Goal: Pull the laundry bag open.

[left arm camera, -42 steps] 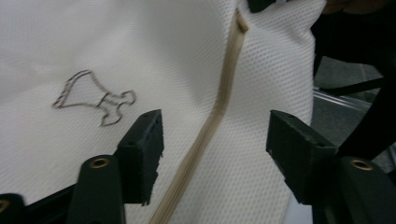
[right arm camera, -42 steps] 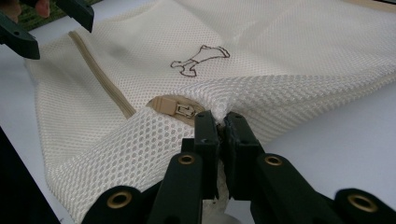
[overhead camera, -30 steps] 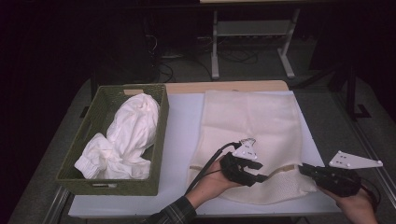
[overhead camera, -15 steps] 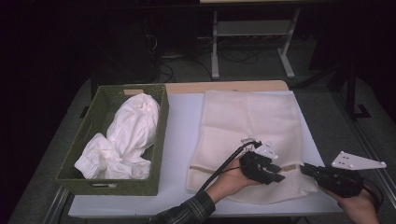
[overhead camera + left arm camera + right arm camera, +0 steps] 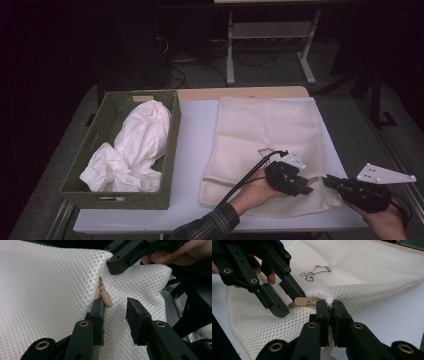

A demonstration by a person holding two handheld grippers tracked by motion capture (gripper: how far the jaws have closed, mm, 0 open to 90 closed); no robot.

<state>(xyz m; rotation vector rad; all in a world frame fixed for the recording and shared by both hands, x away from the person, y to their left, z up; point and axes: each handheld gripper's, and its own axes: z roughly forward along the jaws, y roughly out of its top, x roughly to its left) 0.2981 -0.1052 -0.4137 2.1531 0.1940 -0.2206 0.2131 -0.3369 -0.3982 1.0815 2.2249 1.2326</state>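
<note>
two grippers work the mesh bag (image 5: 270,135): right gripper (image 5: 329,305) pinches the mesh, left gripper (image 5: 115,311), just closing, straddles the zipper pull (image 5: 106,296) without gripping; misaligned, it may slip off.

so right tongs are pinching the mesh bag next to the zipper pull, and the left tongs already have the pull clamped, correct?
Not quite. The right tongs do pinch the mesh bag beside the zipper pull. But the left tongs, which have just been closing, are not clamped: the left gripper view shows one pad beside the pull and a clear gap to the other.

Dim surroundings, evenly lit table, sharp close-ups.
</note>
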